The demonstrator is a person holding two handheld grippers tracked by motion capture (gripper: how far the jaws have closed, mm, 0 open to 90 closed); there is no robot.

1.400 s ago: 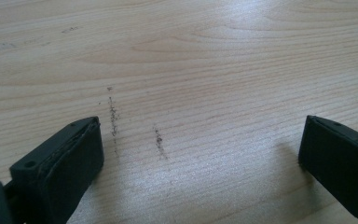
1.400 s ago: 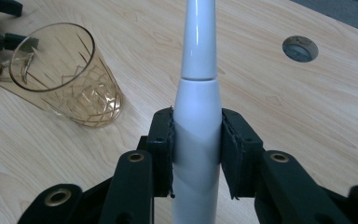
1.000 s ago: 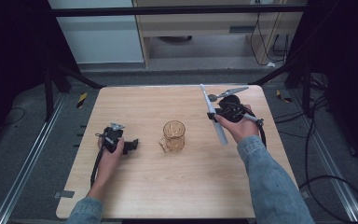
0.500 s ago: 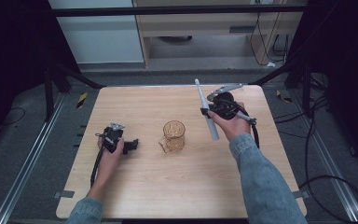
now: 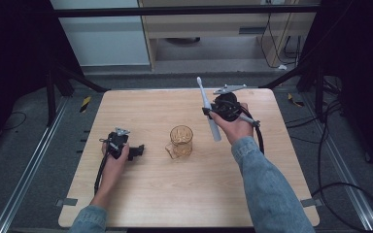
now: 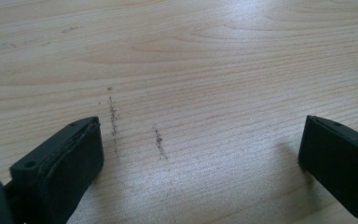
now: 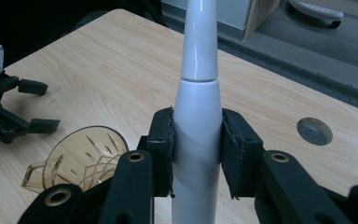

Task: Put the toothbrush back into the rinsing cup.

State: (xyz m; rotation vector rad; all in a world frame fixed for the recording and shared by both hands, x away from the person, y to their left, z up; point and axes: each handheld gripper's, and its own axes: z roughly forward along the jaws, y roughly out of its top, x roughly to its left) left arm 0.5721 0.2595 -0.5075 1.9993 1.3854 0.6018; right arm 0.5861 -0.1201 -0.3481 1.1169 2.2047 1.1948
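Note:
My right gripper [image 5: 209, 112] [image 7: 197, 140] is shut on a white electric toothbrush [image 5: 208, 109] [image 7: 198, 121], gripping its handle, with the brush head pointing up and away over the far right of the table. An amber cut-glass mug [image 5: 180, 141] [image 7: 81, 158] stands upright near the table's middle, to the left of and below the toothbrush. My left gripper [image 5: 137, 151] [image 6: 200, 158] rests low on the wooden table [image 5: 165, 194] at the left, open, with only bare wood [image 6: 191, 93] between its jaws. It also appears at the left edge of the right gripper view [image 7: 32, 105].
A round grey grommet [image 7: 314, 131] sits in the tabletop near the far right. Black frame bars and cables surround the table on the floor. A cabinet stands beyond the far edge.
My right gripper has lifted and swung the toothbrush left, its head now more upright and nearer the mug. The left gripper has stayed in place.

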